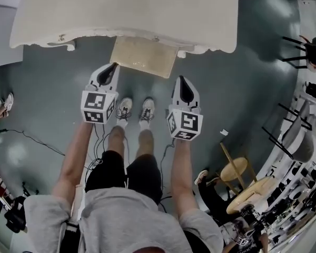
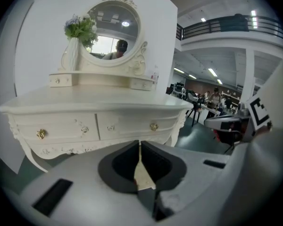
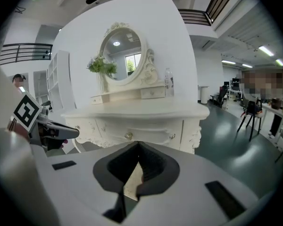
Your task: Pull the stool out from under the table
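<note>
The stool [image 1: 143,57] shows as a beige square cushion, its far part tucked beneath the front edge of the white dressing table [image 1: 126,15]. My left gripper [image 1: 114,66] hovers just in front of the cushion's left corner, shut and empty. My right gripper [image 1: 180,79] hangs in front of the cushion's right corner, a little farther back, also shut with nothing in it. In the left gripper view the jaws [image 2: 140,161] meet below the table's drawers [image 2: 94,124]. The right gripper view shows closed jaws [image 3: 139,166] facing the same table [image 3: 141,112].
The person's feet [image 1: 135,109] stand between the grippers on the grey-green floor. Cables [image 1: 37,141] trail at the left. Wooden stools [image 1: 236,170] and black chairs [image 1: 305,51] crowd the right side. A mirror [image 2: 114,27] and a flower vase [image 2: 73,46] sit on the table.
</note>
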Motion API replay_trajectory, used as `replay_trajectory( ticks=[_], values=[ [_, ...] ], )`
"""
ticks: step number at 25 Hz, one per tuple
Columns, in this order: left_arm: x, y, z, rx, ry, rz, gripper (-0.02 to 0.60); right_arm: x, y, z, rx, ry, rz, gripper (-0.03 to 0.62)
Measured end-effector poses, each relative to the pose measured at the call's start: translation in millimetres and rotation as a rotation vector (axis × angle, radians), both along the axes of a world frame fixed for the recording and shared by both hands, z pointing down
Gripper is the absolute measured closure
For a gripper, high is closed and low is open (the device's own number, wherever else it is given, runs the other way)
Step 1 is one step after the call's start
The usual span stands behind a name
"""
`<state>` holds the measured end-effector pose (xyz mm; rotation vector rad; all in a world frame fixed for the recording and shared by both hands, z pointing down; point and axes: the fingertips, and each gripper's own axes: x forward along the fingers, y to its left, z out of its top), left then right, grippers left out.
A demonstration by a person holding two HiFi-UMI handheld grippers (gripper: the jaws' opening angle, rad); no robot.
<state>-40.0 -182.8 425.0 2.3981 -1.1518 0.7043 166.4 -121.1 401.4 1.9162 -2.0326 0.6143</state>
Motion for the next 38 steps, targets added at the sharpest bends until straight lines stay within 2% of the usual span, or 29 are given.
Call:
replay_trajectory(
  ticks=[4,12,16,22,25,28,29,30,32,34,38],
  values=[
    [1,-17,64,-0.017,-0.037,-0.014,0.566,10,-12,70,-0.044,-0.038,0.006,0.583],
    [-11,-24,168,-0.051,-0.076,-0.032,0.565,23,-20,177,-0.085,-0.019,0.001,0.583],
    [-17,-24,209,-0.053,-0.078,-0.046,0.566,31,-20,221,-0.098,0.006,-0.001,0.583],
    [-29,-31,255,-0.079,-0.075,-0.069,0.564,40,-18,271,-0.134,-0.011,0.011,0.583],
    [-34,-37,273,-0.130,-0.038,-0.086,0.543,41,-17,292,-0.162,-0.060,0.019,0.582],
    [-36,-41,286,-0.191,0.006,-0.074,0.450,42,-18,305,-0.175,-0.155,0.036,0.573],
    [-36,-42,291,-0.216,0.026,-0.064,0.397,41,-19,309,-0.183,-0.201,0.033,0.504],
    [-35,-42,296,-0.250,0.048,-0.051,0.345,39,-20,313,-0.195,-0.251,0.024,0.390],
    [-32,-42,311,-0.344,0.096,-0.026,0.225,36,-24,324,-0.226,-0.337,0.007,0.291],
    [-32,-44,324,-0.408,0.120,-0.019,0.165,39,-27,335,-0.257,-0.387,0.008,0.237],
    [-42,-58,339,-0.442,0.123,-0.033,0.144,46,-34,353,-0.295,-0.452,0.007,0.206]
  ],
)
